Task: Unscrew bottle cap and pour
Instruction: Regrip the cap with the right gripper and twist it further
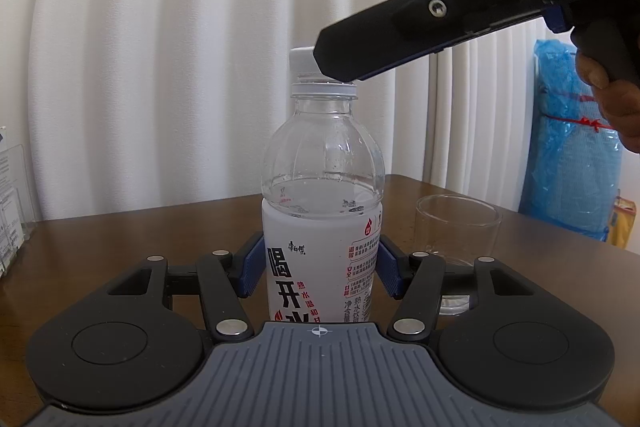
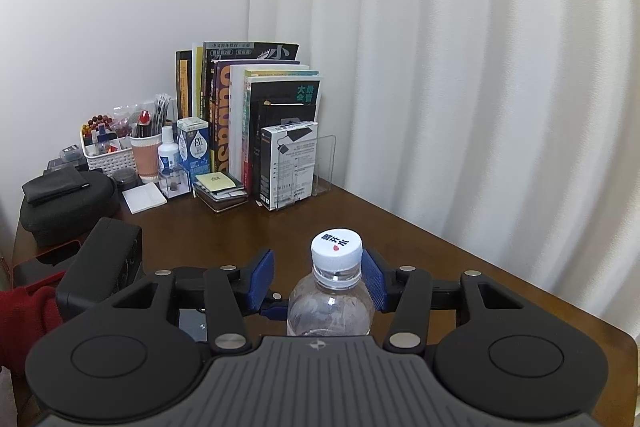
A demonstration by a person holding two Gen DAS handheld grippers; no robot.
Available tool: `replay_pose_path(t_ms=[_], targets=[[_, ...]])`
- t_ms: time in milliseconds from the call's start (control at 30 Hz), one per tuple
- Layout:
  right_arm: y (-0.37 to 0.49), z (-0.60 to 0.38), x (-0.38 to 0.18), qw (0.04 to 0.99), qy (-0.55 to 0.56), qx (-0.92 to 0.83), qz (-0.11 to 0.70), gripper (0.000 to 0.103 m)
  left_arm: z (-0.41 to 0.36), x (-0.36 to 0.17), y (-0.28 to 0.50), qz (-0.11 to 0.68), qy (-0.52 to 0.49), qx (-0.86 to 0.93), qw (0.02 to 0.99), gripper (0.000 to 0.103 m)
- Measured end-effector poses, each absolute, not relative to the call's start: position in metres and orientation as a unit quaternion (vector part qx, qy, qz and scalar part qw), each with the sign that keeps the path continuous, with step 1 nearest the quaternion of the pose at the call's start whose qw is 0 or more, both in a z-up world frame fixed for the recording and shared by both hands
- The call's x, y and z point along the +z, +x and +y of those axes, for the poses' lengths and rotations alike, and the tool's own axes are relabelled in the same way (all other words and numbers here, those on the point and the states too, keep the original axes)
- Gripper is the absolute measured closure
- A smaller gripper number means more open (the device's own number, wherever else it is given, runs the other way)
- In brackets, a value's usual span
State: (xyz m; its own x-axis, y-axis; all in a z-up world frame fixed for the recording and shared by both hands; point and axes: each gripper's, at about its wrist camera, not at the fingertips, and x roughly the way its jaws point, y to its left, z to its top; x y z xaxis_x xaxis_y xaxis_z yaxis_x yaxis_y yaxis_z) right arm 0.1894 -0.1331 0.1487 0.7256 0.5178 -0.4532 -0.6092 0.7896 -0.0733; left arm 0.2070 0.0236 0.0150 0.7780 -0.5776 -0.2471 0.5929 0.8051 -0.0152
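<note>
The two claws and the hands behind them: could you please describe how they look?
Both claws, left claw and right claw, are black linkage frames with silver rivets, ribbed blue pads and a grey ridged base bearing a crosshair mark. White letters "DAS" mark the right claw's body. A red sleeve shows at the left.

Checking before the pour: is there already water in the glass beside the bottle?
No, the glass on the table right of the bottle looks clear and empty in the left wrist view.

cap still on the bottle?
On. The white cap sits on the bottle neck; right tool straddles it, not gripping.
</note>
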Motion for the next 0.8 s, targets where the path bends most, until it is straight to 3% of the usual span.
replay_pose_path(t_ms=[367,533,800], targets=[[0.195,-0.124,0.148,0.929,-0.134,0.296,0.181,0.051,0.026,0.016,0.207,0.122,0.03,-0.311,0.942,0.046],[0.2,-0.123,0.144,0.928,-0.133,0.297,0.183,0.066,0.028,0.017,0.208,0.123,0.028,-0.313,0.941,0.045],[0.211,-0.141,0.139,0.926,-0.078,0.318,0.19,0.071,0.028,0.017,0.21,0.125,0.028,-0.313,0.941,0.045]])
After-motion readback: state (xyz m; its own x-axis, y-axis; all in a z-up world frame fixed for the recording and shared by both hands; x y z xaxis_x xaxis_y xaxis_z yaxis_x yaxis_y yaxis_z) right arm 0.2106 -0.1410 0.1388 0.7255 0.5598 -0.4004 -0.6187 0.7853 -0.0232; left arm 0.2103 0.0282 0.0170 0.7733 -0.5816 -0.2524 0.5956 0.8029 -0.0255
